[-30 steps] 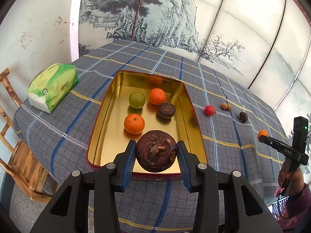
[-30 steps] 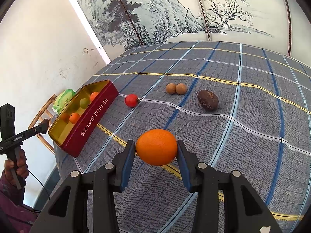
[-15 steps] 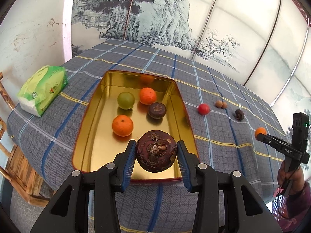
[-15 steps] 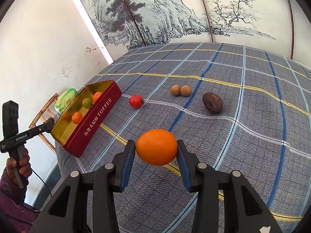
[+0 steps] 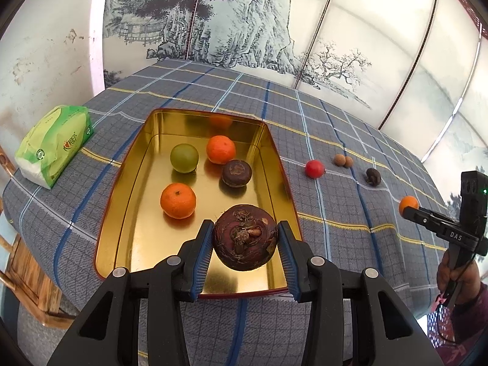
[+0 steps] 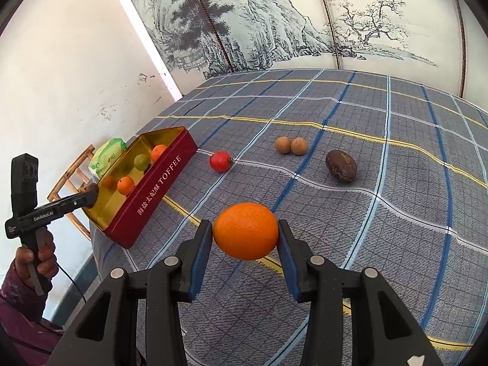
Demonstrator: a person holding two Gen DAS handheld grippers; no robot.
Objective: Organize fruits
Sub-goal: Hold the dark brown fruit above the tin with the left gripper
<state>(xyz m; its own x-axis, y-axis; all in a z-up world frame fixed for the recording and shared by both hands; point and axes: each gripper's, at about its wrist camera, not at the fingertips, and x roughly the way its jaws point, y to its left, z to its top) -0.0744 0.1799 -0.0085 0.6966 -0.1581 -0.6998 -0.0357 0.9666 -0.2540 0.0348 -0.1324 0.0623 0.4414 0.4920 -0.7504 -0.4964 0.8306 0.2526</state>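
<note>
- The dark maroon, rough-skinned round fruit (image 5: 245, 242) sits at lower centre of the left wrist view, clamped between the blue pads of the left gripper (image 5: 245, 251). Its dried stem scar faces the camera; the body is near-spherical, with no clear long axis.
- The left jaws are narrowly parted, closed on that fruit from both sides.
- Behind it, filling the middle of that frame, lies the gold-lined rectangular tin with red outer walls (image 5: 128, 164). The fruit hangs above the tin's near end.
- The tin already holds two orange tangerines (image 5: 177, 200), a green round fruit (image 5: 184, 157) and a smaller dark round fruit (image 5: 236, 173).
- Step in hand, as judged: delivery of the dark fruit into the tin. The next move calls for lowering it to a bare patch of the gold floor, clear of the nearer tangerine, then parting the jaws.
- The smooth orange fruit (image 6: 245, 231) is at lower centre of the right wrist view, gripped in the right gripper (image 6: 245, 241), jaws narrowly parted and pressing on it. Its long axis runs roughly across the frame, pad to pad. It is well apart from the tin at middle left.
- On the grey plaid tablecloth (image 6: 396, 213) remain a red round fruit (image 6: 220, 161), two tan round fruits (image 6: 290, 145) touching each other, and a dark brown oval fruit (image 6: 341, 165).
</note>
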